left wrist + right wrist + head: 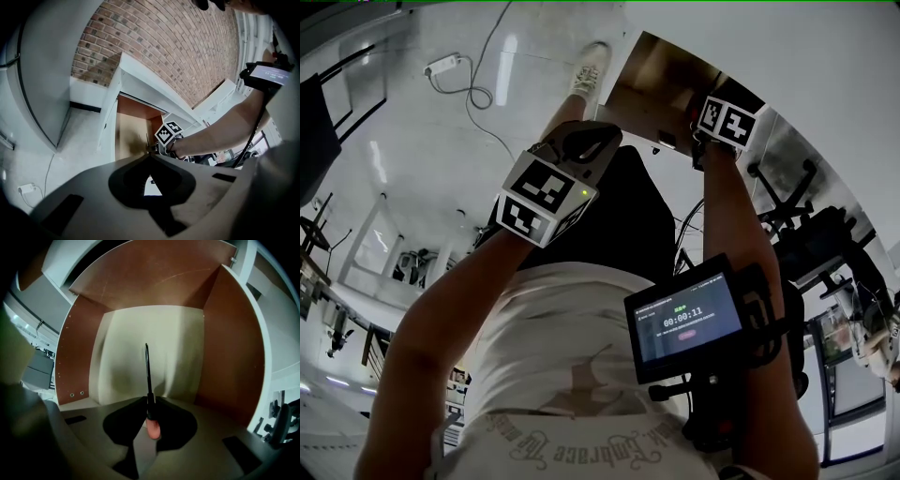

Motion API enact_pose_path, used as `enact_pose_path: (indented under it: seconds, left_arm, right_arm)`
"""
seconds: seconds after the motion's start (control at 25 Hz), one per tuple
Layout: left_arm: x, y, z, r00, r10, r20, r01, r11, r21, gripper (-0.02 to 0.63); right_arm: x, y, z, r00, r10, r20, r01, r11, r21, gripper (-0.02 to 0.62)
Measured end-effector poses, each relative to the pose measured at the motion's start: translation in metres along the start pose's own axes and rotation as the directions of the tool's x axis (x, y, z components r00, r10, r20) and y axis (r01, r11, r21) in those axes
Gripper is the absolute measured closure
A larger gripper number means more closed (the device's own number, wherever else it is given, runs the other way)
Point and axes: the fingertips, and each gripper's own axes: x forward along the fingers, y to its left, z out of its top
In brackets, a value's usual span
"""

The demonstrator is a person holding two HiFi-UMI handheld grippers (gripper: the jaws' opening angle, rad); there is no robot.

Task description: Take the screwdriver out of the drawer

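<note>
The screwdriver [148, 380] has a thin black shaft and an orange handle [153, 428]. My right gripper [151, 403] is shut on it where shaft meets handle, and the shaft points into the open drawer [154, 329], which has a cream floor and brown walls. In the head view the right gripper's marker cube [729, 120] sits over the drawer [649, 86], its jaws hidden below. From the left gripper view the right gripper [161, 143] is at the drawer's mouth [129, 133]. My left gripper [150, 157] hangs back from the drawer, tips together, holding nothing.
The drawer belongs to a white cabinet [140, 84] against a brick wall [178, 42]. A white power strip [445, 64] with its cable lies on the pale floor. The person's shoe [589, 75] stands beside the drawer. An office chair base [783, 187] is at the right.
</note>
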Motion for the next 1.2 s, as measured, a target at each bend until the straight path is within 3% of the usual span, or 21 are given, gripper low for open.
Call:
enact_pose_path:
  seconds: [0.88, 1.04, 1.2]
  left_arm:
    - [0.011, 0.003, -0.005, 1.0, -0.025, -0.017, 0.026, 0.997, 0.078, 0.588]
    - [0.003, 0.0, 0.007, 1.0, -0.018, -0.014, 0.02, 0.995, 0.096, 0.586]
    - [-0.019, -0.03, 0.009, 1.0, -0.003, -0.001, 0.003, 0.991, 0.13, 0.588]
  right_arm:
    - [-0.018, 0.013, 0.006, 0.988, 0.064, 0.138, -0.061, 0.998, -0.028, 0.526]
    - [-0.037, 0.019, 0.012, 0.984, 0.07, 0.165, -0.067, 0.997, -0.022, 0.526]
    - [-0.082, 0.023, 0.001, 0.972, 0.085, 0.219, -0.079, 0.996, -0.034, 0.526]
